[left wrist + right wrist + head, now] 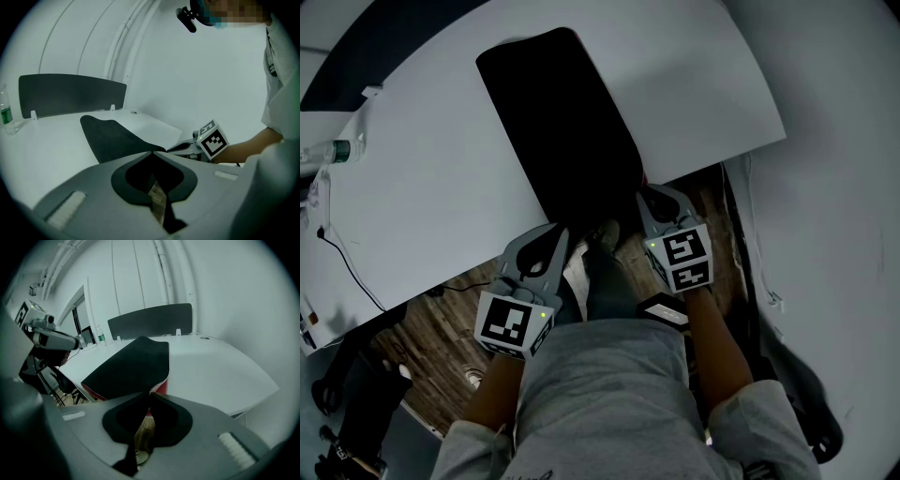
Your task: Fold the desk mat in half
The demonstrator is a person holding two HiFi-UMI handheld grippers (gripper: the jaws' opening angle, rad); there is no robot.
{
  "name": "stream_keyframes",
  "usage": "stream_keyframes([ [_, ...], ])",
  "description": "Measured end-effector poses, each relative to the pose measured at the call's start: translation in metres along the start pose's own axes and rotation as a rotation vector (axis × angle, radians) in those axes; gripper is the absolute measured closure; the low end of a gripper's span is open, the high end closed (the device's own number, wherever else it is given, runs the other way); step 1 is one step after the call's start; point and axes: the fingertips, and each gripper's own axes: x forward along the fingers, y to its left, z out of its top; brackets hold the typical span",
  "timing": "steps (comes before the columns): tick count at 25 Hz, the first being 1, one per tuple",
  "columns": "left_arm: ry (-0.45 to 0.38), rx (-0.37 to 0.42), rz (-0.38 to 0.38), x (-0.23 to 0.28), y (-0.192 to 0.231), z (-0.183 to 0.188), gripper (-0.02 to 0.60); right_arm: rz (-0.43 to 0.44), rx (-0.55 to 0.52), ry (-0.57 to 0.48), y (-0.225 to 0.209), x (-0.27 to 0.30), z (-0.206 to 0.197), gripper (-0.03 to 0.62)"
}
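A black desk mat [558, 122] lies lengthwise on the white table [422, 187], and its near end reaches past the table's front edge. My left gripper [559, 228] is at the mat's near left corner, my right gripper [649, 195] at the near right corner. In the left gripper view the jaws [151, 153] meet on the lifted corner of the mat [112, 138]. The right gripper view shows the jaws [150, 393] closed on the mat's [131, 364] edge, with its red underside [161, 386] showing just above them.
A dark divider panel [70, 93] stands along the table's far edge. A clear bottle [333, 150] sits at the far left, and a black cable [347, 258] trails over the left side. Wooden floor [450, 319] and the person's grey-clad legs are below the front edge.
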Motion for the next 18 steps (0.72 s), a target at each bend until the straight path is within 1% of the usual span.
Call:
stream_keyframes([
  [5, 0.011, -0.003, 0.006, 0.003, -0.002, -0.006, 0.561, -0.023, 0.022, 0.051, -0.007, 0.005, -0.015, 0.544],
  [13, 0.019, -0.011, 0.0, 0.011, -0.005, -0.008, 0.561, -0.071, -0.008, 0.059, -0.014, 0.007, -0.015, 0.487],
  [18, 0.024, -0.013, 0.002, 0.014, -0.007, -0.005, 0.561, -0.06, 0.002, 0.062, -0.017, 0.008, -0.016, 0.454],
])
